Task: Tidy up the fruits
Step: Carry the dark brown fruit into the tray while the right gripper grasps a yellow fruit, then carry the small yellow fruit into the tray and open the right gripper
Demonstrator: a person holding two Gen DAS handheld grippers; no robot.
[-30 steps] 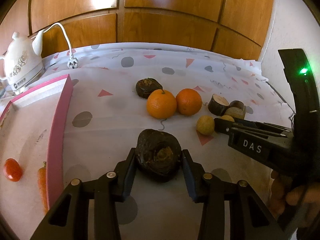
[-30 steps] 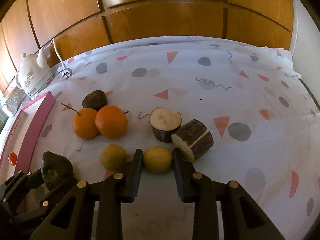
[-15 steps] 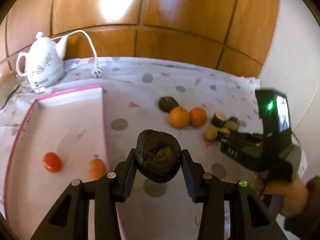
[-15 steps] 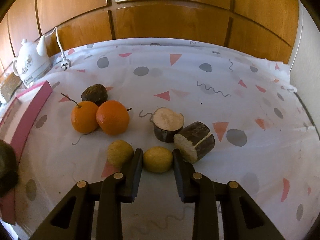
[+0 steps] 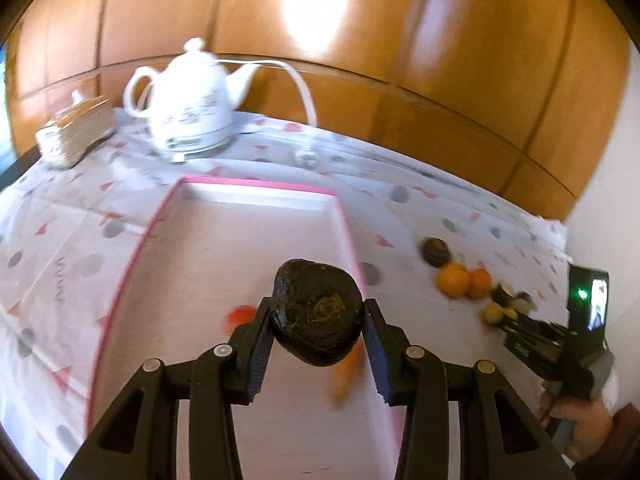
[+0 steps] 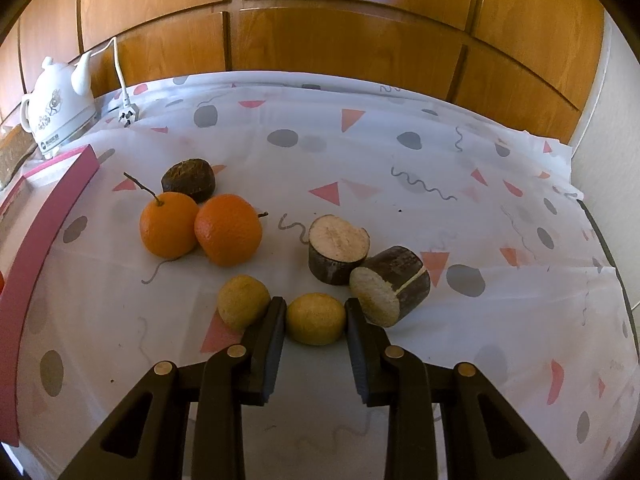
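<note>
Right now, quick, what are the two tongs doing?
Left tongs: closed on the dark fruit, above the pink tray.
Right tongs: around the yellow fruit; grip unclear.
</note>
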